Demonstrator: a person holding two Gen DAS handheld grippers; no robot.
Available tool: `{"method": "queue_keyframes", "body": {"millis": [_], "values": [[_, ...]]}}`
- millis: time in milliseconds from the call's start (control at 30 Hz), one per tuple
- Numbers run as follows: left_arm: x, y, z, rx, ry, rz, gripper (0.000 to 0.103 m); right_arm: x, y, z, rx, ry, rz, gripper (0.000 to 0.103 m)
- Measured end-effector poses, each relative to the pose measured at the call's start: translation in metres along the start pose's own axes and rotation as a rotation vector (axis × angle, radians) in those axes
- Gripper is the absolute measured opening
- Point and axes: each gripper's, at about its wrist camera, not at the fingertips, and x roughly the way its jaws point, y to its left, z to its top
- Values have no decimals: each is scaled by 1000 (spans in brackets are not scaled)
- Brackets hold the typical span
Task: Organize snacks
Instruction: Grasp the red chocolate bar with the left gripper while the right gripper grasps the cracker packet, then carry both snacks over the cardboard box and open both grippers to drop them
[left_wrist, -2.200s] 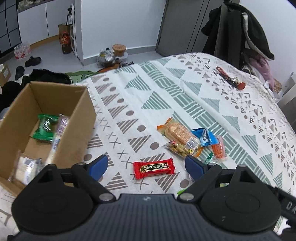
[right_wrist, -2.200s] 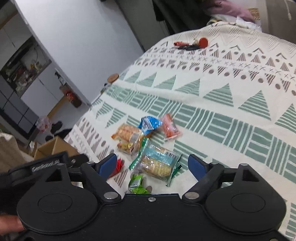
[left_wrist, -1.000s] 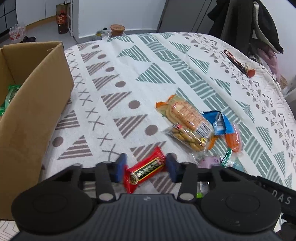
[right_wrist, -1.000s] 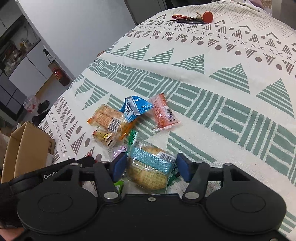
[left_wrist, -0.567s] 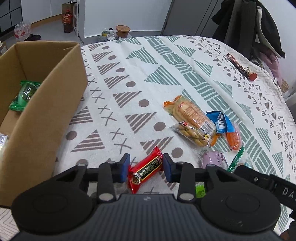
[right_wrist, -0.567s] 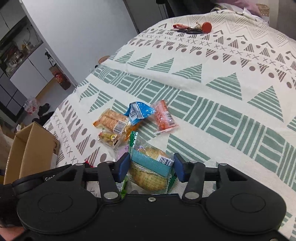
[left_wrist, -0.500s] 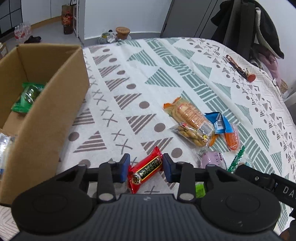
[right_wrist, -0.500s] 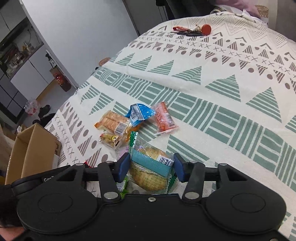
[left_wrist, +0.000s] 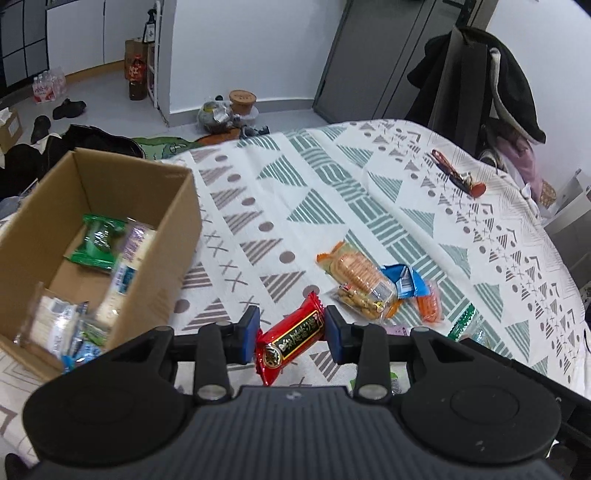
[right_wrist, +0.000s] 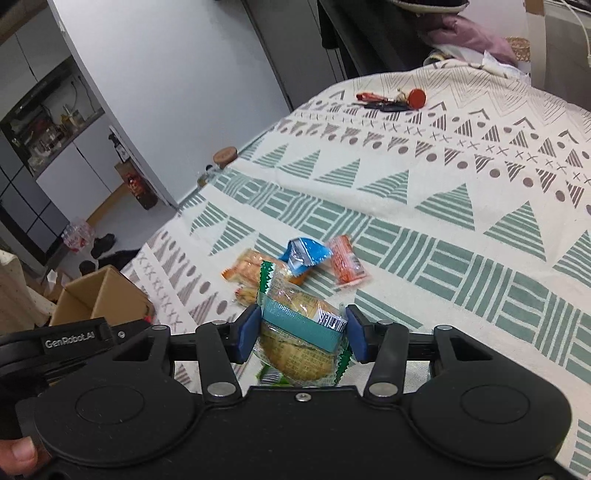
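My left gripper (left_wrist: 291, 338) is shut on a red snack bar (left_wrist: 290, 341), held above the patterned tablecloth beside the open cardboard box (left_wrist: 168, 258). The box (right_wrist: 99, 299) holds a green packet (left_wrist: 96, 243) and several other wrapped snacks. My right gripper (right_wrist: 302, 338) is shut on a clear bread packet with a teal band (right_wrist: 301, 334), lifted off the cloth. Left lying on the table are an orange cracker pack (left_wrist: 356, 271), a peanut pack (left_wrist: 364, 301), a blue wrapper (right_wrist: 304, 253) and a small orange packet (right_wrist: 345, 264).
A key bunch with a red tag (right_wrist: 391, 101) lies at the far side of the table. Dark coats (left_wrist: 476, 85) hang on a chair behind it. Bottles, shoes and bags sit on the floor beyond the table edge. A thumb (right_wrist: 18, 452) shows at the lower left.
Both grippers closed on their snacks and have risen from the cloth. The left one has drawn back and swung toward the box, whose inside now shows more fully.
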Motion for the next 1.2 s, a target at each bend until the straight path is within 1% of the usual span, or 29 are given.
{"method": "queue_keyframes", "body": {"millis": [233,467,833,1200], "values": [[-30,6,4,-7,-48,7,37,-22,16,0,6,-67,-9,48],[-57,18,10,-23,-91,3,37,-41,42,-1,-12,-107,26,48],[-92,55,25,-71,-155,10,37,-53,87,-3,-35,-129,82,48],[-113,99,41,-140,-194,23,37,-54,132,-6,-75,-119,128,48]]}}
